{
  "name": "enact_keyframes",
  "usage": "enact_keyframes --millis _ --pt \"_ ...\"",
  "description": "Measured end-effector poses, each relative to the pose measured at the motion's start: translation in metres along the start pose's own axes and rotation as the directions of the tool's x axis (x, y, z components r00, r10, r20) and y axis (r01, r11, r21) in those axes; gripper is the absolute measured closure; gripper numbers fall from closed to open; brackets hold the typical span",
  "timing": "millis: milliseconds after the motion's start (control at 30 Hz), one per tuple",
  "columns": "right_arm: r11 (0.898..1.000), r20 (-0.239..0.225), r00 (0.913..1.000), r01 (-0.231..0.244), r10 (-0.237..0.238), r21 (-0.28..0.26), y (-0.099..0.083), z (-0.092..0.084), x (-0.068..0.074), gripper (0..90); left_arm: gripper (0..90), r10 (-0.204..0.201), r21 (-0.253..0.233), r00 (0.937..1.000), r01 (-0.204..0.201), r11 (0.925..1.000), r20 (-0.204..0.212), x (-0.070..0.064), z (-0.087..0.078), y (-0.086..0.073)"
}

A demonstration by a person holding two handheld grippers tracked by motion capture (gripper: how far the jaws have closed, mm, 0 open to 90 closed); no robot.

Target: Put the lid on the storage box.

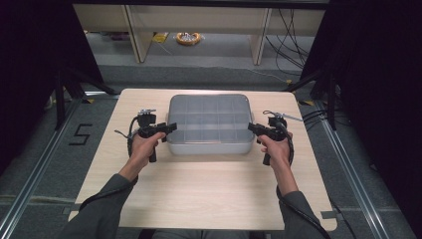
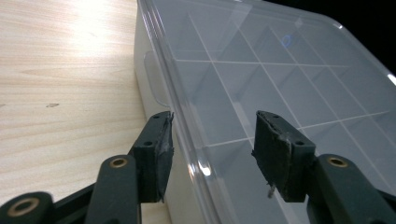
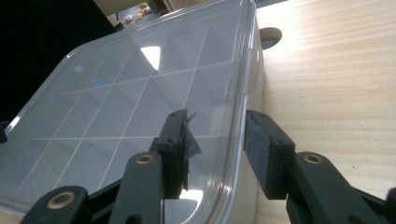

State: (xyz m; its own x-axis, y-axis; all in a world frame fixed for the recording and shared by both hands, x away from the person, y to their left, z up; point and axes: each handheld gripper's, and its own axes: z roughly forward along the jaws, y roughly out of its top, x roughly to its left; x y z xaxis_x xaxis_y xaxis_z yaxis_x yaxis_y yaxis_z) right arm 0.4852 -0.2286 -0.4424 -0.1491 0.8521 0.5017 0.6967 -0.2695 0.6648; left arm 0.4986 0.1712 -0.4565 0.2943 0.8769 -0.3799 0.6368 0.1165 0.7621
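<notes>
The clear divided box (image 1: pixel 209 124) is seated on the wooden table (image 1: pixel 199 199), lid on. The left gripper (image 2: pixel 212 140) and the right gripper (image 3: pixel 217 140) are each set astride a lid edge at opposite short ends — jaws parted, pads not seen pressing. If only the thin lid rim is pinched, slippage is probable. An uneven lift may tilt the box — or detach the lid alone.

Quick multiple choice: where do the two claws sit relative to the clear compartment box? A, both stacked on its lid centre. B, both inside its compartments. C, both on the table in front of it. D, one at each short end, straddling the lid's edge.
D: the left claw and right claw flank the box, jaws straddling its lid rim.
</notes>
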Motion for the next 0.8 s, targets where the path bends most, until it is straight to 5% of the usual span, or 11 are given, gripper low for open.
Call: enact_keyframes --millis 67,100,133,267,300,533,567,633,800 --pt "1.000 -0.001 0.9999 -0.011 0.011 0.004 -0.001 -0.003 0.000 59.3 44.5 0.000 -0.002 0.9999 0.000 1.0000 0.011 0.000 -0.003 0.001" --pt "0.997 -0.003 0.9979 0.065 -0.065 -0.038 0.000 -0.001 -0.006 58.8 43.9 -0.002 -0.008 0.9999 0.002 1.0000 0.013 -0.001 -0.005 0.001" --pt "0.999 0.001 0.9994 0.035 -0.035 -0.019 -0.001 -0.004 -0.003 58.0 43.7 0.004 -0.007 0.9997 -0.004 1.0000 0.023 -0.002 -0.008 0.002" --pt "0.996 0.010 0.9961 0.088 -0.088 -0.034 -0.003 -0.010 -0.007 53.7 41.0 0.019 -0.007 0.9991 -0.019 0.9998 0.039 -0.005 -0.017 -0.001" --pt "0.981 0.008 0.9833 0.182 -0.182 -0.073 -0.003 -0.011 -0.015 52.1 40.5 0.019 -0.007 0.9990 -0.019 0.9998 0.041 -0.005 -0.020 -0.003" --pt "0.982 -0.014 0.9852 0.169 -0.171 -0.087 -0.010 -0.019 -0.017 46.9 38.8 0.014 -0.011 0.9953 -0.013 0.9999 0.096 -0.005 -0.032 -0.012" --pt "0.989 -0.024 0.9911 0.129 -0.131 -0.070 -0.013 -0.023 -0.014 45.8 38.2 0.022 -0.003 0.9949 -0.021 0.9998 0.099 -0.006 -0.034 -0.013" --pt "0.990 -0.022 0.9918 0.124 -0.126 -0.072 -0.014 -0.023 -0.014 44.9 37.9 0.029 -0.006 0.9936 -0.028 0.9996 0.109 -0.008 -0.036 -0.015" --pt "0.980 -0.049 0.9836 0.168 -0.174 -0.106 -0.021 -0.031 -0.017 41.7 35.9 0.037 -0.001 0.9922 -0.038 0.9993 0.119 -0.011 -0.044 -0.019"
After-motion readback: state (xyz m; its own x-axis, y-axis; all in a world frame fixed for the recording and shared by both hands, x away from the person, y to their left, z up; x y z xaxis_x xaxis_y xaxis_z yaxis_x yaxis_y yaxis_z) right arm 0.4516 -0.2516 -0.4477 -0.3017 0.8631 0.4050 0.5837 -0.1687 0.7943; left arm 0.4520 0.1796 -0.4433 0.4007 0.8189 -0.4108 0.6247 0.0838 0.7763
